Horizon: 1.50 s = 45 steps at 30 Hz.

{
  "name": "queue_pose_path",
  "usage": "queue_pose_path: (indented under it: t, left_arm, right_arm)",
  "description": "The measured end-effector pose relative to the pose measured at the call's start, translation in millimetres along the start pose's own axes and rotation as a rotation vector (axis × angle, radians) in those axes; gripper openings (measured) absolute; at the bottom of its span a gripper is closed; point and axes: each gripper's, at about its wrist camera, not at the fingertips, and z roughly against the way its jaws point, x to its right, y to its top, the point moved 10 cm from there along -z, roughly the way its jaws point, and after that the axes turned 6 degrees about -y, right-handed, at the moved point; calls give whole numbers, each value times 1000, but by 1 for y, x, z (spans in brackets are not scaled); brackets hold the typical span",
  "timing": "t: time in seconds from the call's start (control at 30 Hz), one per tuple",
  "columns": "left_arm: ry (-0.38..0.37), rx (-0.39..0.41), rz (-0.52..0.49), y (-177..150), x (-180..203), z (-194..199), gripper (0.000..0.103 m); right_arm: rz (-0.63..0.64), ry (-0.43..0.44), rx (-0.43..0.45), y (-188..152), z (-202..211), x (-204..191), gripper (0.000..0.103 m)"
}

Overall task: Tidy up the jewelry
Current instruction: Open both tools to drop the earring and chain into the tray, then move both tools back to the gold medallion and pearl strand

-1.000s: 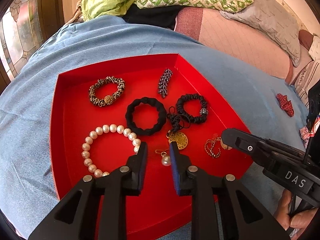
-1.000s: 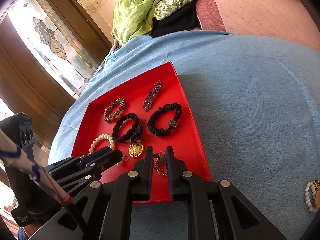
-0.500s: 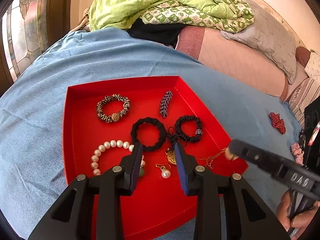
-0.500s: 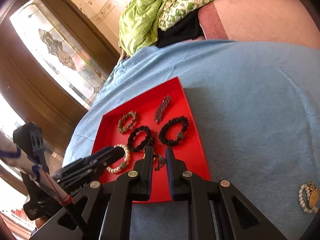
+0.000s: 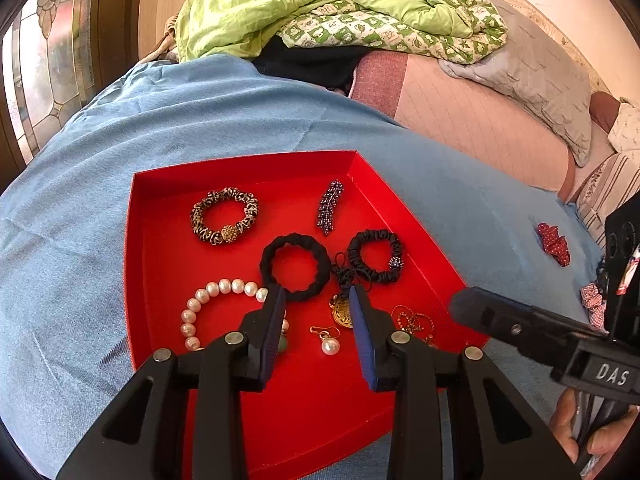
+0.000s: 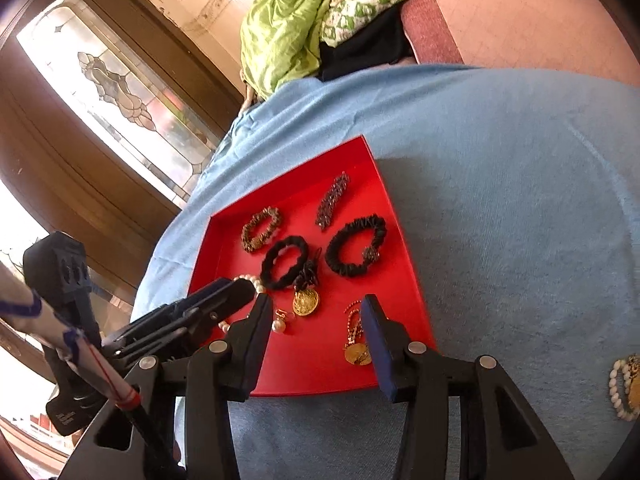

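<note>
Where blue cloth (image 5: 200, 120) spreads, a red tray (image 5: 160, 264) sits; green quilt (image 5: 280, 4) behind.

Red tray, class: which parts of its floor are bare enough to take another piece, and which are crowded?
Bare floor in the red tray: the near strip below the pearl earring, and the left side beside the pearl bracelet. Crowded: around the two black scrunchies and gold pendant.

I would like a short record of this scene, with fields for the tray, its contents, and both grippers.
tray: red square tray on blue cloth
contents: white pearl bracelet, plain black scrunchie, pearl drop earring, gold round pendant
left gripper: open, empty, over the earring
right gripper: open, empty, beside a gold chain
</note>
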Motion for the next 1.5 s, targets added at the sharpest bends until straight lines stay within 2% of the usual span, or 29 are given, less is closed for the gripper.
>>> queue_pose_path:
  t: [0.2, 0.4, 0.57, 0.67, 0.77, 0.87, 1.0, 1.2, 1.3, 1.5]
  left_arm:
    - [-20, 0, -9, 2, 8, 1, 32]
    - [-70, 3, -49, 5, 39, 0, 32]
    - [-123, -12, -124, -3, 80, -4, 32]
    - [-158, -27, -180, -12, 110, -8, 32]
    - [-185, -50, -230, -23, 136, -13, 32]
    - [-201, -77, -276, -36, 158, -20, 32]
    - [-202, -102, -321, -49, 174, -28, 32]
    - [-196, -121, -348, -56, 181, -33, 32]
    - [-197, -128, -344, -56, 177, -34, 32]
    - [-209, -135, -355, -55, 180, -35, 32]
  right_arm:
    - [0, -10, 4, 0, 8, 3, 50]
    - [-7, -64, 44, 0, 44, 24, 48]
    - [-67, -166, 85, -3, 97, 72, 36]
    - [-109, -284, 119, -9, 137, 118, 29]
    - [-195, -335, 122, -21, 160, 162, 28]
    - [-234, -338, 80, -33, 158, 184, 28]
    - [-183, -361, 4, -47, 137, 187, 28]
    - [-72, -433, -38, -46, 110, 183, 28]
    - [-79, -441, -68, -49, 100, 189, 28]
    - [-26, -472, -61, -45, 94, 186, 30]
